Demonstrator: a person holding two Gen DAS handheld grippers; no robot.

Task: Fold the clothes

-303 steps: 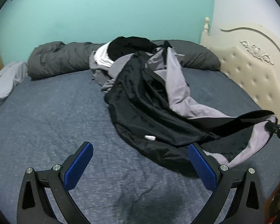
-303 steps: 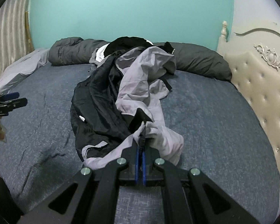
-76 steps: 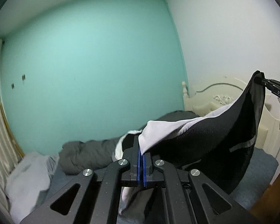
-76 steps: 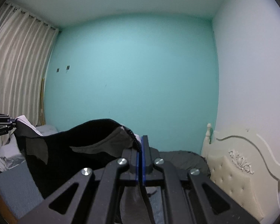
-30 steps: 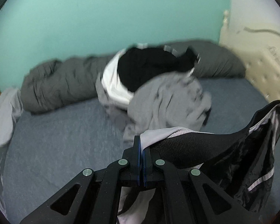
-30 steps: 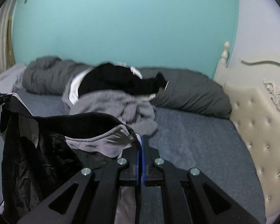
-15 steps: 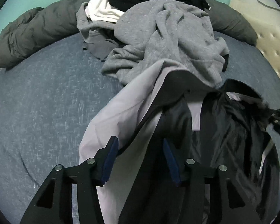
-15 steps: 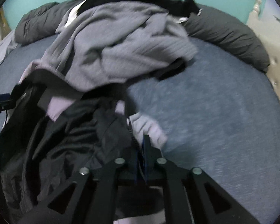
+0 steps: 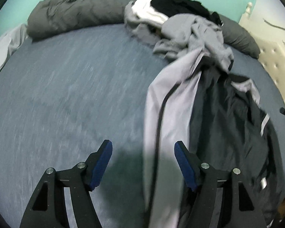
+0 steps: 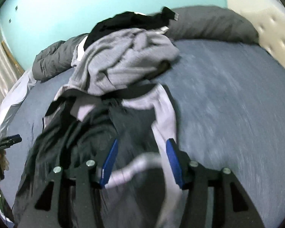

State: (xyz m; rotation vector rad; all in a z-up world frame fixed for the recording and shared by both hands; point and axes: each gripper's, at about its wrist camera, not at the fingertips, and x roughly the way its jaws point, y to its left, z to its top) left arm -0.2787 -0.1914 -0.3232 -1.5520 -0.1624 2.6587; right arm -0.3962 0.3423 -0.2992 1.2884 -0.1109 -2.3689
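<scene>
Lying between two released tools, left tool (image 9: 142, 163) and right tool (image 10: 140, 162): one black-and-grey jacket (image 9: 214, 117).

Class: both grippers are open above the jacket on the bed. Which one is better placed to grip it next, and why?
Right. The right gripper already straddles the black-and-grey jacket; the left gripper hangs mostly over bare bedsheet beside the jacket's grey edge.

Blue bed sheet (image 9: 70, 87), grey duvet (image 9: 76, 13) rolled w/ teal wall (image 10: 66, 5) behind (cream headboard (image 9: 275, 53) beside).
</scene>
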